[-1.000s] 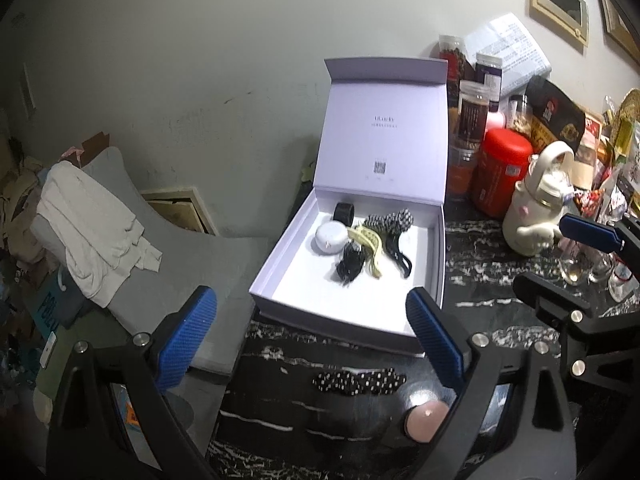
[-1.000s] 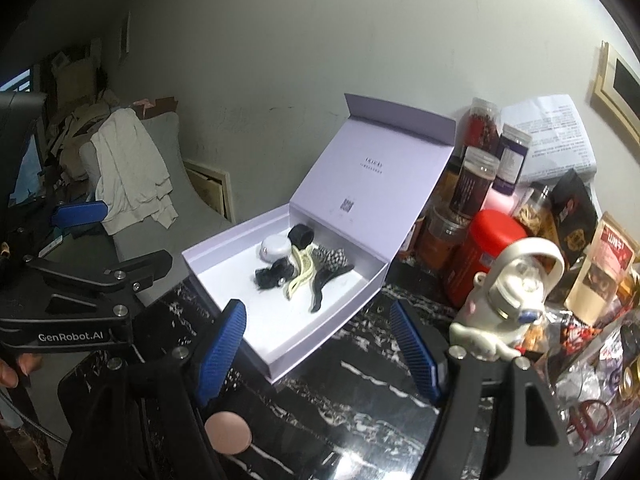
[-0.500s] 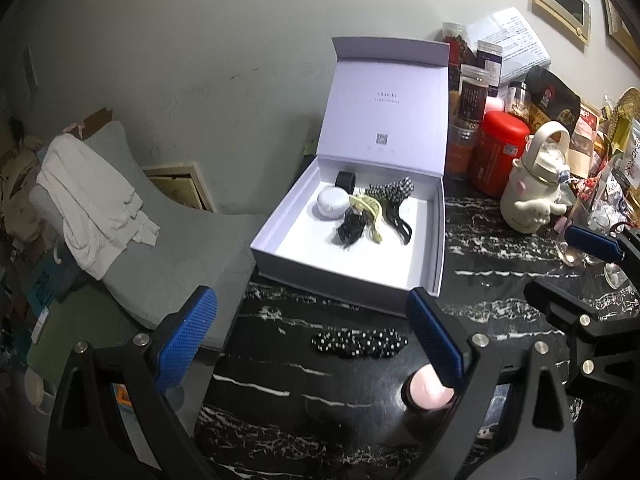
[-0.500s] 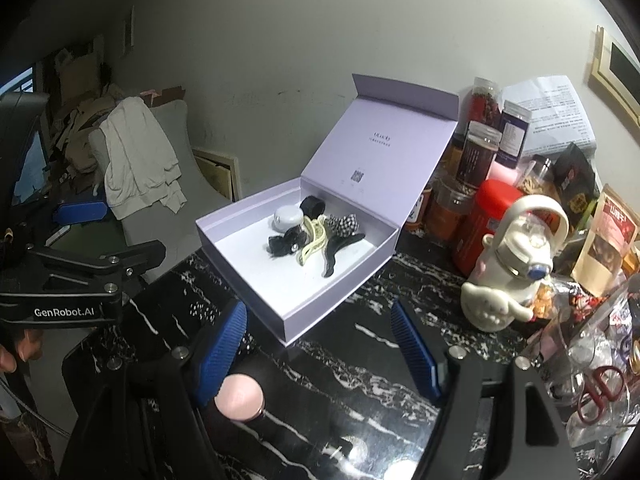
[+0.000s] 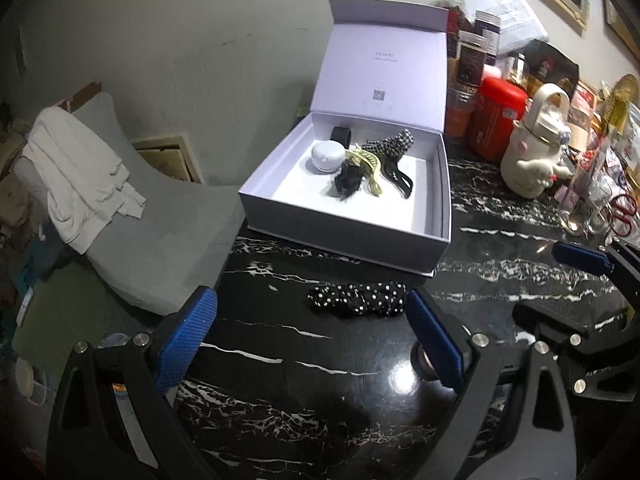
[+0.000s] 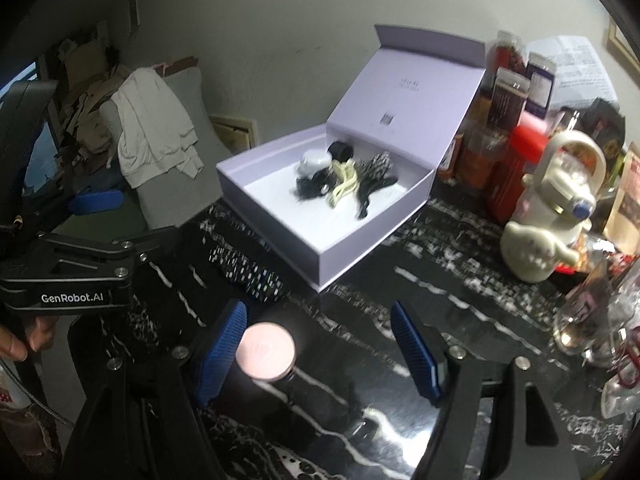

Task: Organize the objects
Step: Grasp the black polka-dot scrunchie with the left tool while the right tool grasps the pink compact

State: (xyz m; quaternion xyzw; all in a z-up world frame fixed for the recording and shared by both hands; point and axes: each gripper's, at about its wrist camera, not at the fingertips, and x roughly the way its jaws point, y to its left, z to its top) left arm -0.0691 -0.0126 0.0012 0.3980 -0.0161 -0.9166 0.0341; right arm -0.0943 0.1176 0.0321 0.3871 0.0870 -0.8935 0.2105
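Observation:
An open lilac box [image 5: 344,236] [image 6: 352,248] with its lid up stands on the black marble table [image 5: 300,380]. Inside lie a white round case [image 5: 327,155], a black ring, a yellow claw clip [image 5: 366,166] and dark hair ties. A black polka-dot scrunchie [image 5: 358,299] [image 6: 244,270] lies on the table in front of the box. A pink round compact [image 6: 265,350] sits just inside my right gripper's left finger; in the left wrist view it is mostly hidden. My left gripper [image 5: 312,344] is open and empty, short of the scrunchie. My right gripper [image 6: 318,354] is open.
Red canister [image 5: 496,116], jars and a cream kettle-shaped bottle [image 5: 536,148] [image 6: 548,216] crowd the table's back right. Glasses and red scissors [image 5: 622,208] sit at the far right. A grey chair with white cloth [image 5: 80,176] stands left of the table.
Both grippers have pulled back and up from the box. The scrunchie and pink compact now show further ahead of the fingers. Both stay open.

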